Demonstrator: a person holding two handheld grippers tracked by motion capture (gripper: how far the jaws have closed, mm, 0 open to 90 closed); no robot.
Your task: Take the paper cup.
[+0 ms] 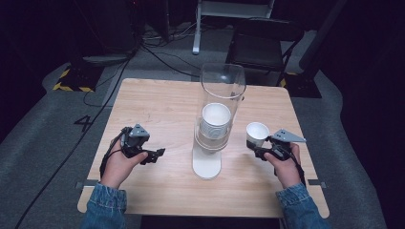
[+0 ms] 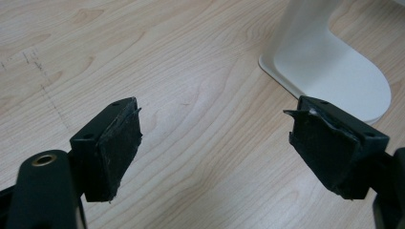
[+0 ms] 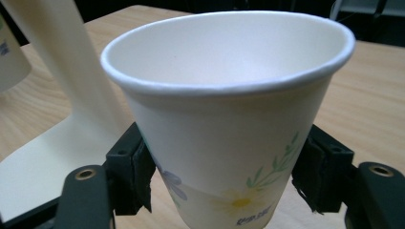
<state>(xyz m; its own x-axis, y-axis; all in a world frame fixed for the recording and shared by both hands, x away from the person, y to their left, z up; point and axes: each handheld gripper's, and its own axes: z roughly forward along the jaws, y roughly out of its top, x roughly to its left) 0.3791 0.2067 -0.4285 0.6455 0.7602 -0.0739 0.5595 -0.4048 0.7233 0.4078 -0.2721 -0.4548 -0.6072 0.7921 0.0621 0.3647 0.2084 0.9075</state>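
Right now the right claw (image 3: 224, 176) is clenched on a paper cup (image 3: 229, 114), its 2 jaws pressing the lower wall on opposite sides, rim up. Beside that claw, toward the table's (image 1: 162, 102) middle, stands a clear tube dispenser (image 1: 220, 102) on a white base (image 2: 334, 71), with more cups stacked inside. The left claw (image 2: 215, 152) is released, jaws wide apart over bare wood, the base just ahead of its right jaw. Judging by its thin wall, the cup is light and easily crushed; a gentle squeeze low on the body, below the stiff rolled rim, should hold it without denting.
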